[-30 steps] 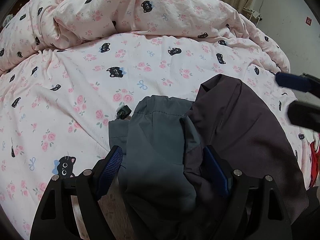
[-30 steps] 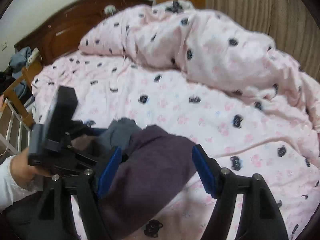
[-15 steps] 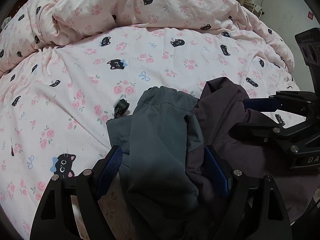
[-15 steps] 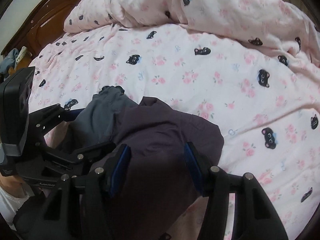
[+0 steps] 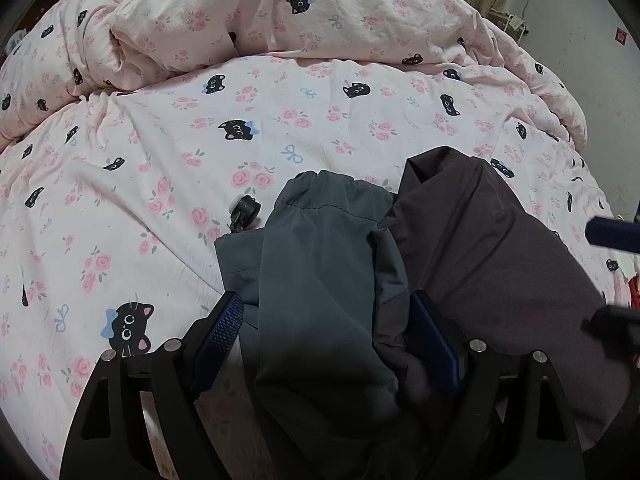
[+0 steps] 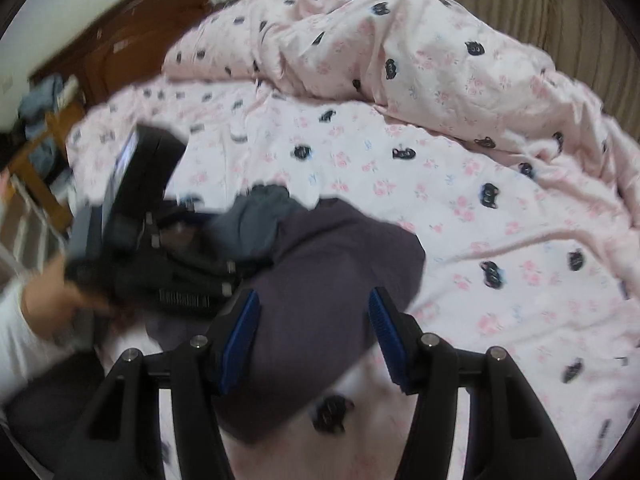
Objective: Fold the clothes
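Left gripper [image 5: 326, 338], wide, straddles grey garment [image 5: 320, 280] running lengthwise ahead; right gripper [image 6: 314, 338], half-open, straddles adjoining purple garment [image 6: 320, 280]; neither visibly clamps.

I see a pink cat-and-rose bedsheet [image 5: 168, 184] spread flat, a matching duvet [image 5: 280, 12] bunched up behind it, a dark wooden headboard [image 6: 132, 28], and beige curtains [image 6: 532, 4] beyond.
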`<state>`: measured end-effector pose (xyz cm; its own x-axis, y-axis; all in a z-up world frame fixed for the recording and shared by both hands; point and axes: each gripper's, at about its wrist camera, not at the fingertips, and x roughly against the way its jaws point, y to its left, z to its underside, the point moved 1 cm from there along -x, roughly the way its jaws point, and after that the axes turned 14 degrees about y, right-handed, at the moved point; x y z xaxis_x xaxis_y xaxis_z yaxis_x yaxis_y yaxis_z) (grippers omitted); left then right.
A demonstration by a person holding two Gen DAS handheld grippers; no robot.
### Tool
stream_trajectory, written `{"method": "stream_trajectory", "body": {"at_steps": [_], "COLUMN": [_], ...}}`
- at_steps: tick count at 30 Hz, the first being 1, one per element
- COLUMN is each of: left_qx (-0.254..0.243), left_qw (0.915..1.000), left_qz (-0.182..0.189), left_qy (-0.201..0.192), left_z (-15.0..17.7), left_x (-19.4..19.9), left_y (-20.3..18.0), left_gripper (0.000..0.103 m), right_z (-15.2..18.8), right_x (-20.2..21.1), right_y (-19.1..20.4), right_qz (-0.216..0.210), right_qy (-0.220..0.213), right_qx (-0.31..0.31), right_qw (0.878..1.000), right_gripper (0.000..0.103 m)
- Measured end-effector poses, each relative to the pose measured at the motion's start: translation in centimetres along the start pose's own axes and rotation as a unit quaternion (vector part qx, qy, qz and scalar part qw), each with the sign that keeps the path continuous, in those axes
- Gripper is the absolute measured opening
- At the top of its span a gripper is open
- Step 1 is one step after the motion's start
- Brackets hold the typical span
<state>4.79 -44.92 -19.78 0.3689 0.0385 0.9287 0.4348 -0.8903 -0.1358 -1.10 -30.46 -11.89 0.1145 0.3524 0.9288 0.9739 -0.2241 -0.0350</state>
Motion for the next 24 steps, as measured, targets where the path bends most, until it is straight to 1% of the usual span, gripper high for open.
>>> {"method": "stream_trajectory", "body": {"at_steps": [1, 4, 6, 7, 9, 10, 12, 14, 16, 18, 20, 22, 24], "left_qx": [-0.002, -0.007, -0.009, -0.010, -0.011, -0.010, -0.003, 0.002, 0.003, 0.001, 0.001, 0.001, 0.000], "left_qw": [1.0000, 0.9999, 0.9998, 0.9998, 0.9998, 0.9997, 0.9999, 0.9998, 0.9998, 0.9997, 0.9997, 0.9996, 0.9996], "left_qz": [-0.002, -0.011, -0.015, -0.015, -0.017, -0.016, -0.008, 0.001, 0.004, 0.003, 0.002, 0.002, 0.002], "left_qy": [0.000, -0.002, -0.003, -0.005, -0.010, -0.012, -0.015, -0.017, -0.020, -0.024, -0.026, -0.027, -0.028], "left_z": [0.0, 0.2, 0.3, 0.4, 0.5, 0.6, 0.6, 0.7, 0.7, 0.9, 0.9, 0.9, 0.9], "left_x": [0.0, -0.2, -0.3, -0.3, -0.4, -0.4, -0.5, -0.5, -0.5, -0.5, -0.5, -0.5, -0.5], "left_y": [-0.1, -0.2, -0.3, -0.3, -0.2, -0.2, 0.2, 0.4, 0.5, 0.5, 0.5, 0.5, 0.5], "left_gripper": [0.083, 0.083, 0.083, 0.083, 0.084, 0.086, 0.088, 0.088, 0.088, 0.089, 0.089, 0.089, 0.089], "right_z": [0.3, 0.9, 1.4, 1.7, 2.3, 2.6, 3.1, 3.7, 4.6, 5.3, 6.1, 6.5, 6.5], "right_x": [-0.2, -1.2, -2.2, -2.7, -3.6, -3.9, -4.0, -3.8, -4.1, -4.8, -5.5, -6.1, -6.2], "right_y": [0.3, 0.5, 0.3, -0.2, -1.4, -2.0, -3.0, -3.9, -4.7, -5.0, -5.4, -5.5, -5.3], "right_qz": [0.009, 0.017, 0.022, 0.010, -0.020, -0.039, -0.077, -0.124, -0.188, -0.222, -0.259, -0.281, -0.281], "right_qy": [0.006, 0.017, 0.021, 0.022, 0.021, 0.019, 0.012, -0.003, -0.012, -0.015, -0.020, -0.025, -0.027], "right_qx": [0.004, 0.004, 0.001, -0.011, -0.042, -0.058, -0.091, -0.127, -0.169, -0.196, -0.227, -0.247, -0.250], "right_qw": [1.000, 1.000, 1.000, 1.000, 0.999, 0.997, 0.993, 0.984, 0.967, 0.955, 0.939, 0.927, 0.926], "right_gripper": [0.059, 0.060, 0.068, 0.069, 0.078, 0.079, 0.080, 0.080, 0.080, 0.081, 0.081, 0.083, 0.086]}}
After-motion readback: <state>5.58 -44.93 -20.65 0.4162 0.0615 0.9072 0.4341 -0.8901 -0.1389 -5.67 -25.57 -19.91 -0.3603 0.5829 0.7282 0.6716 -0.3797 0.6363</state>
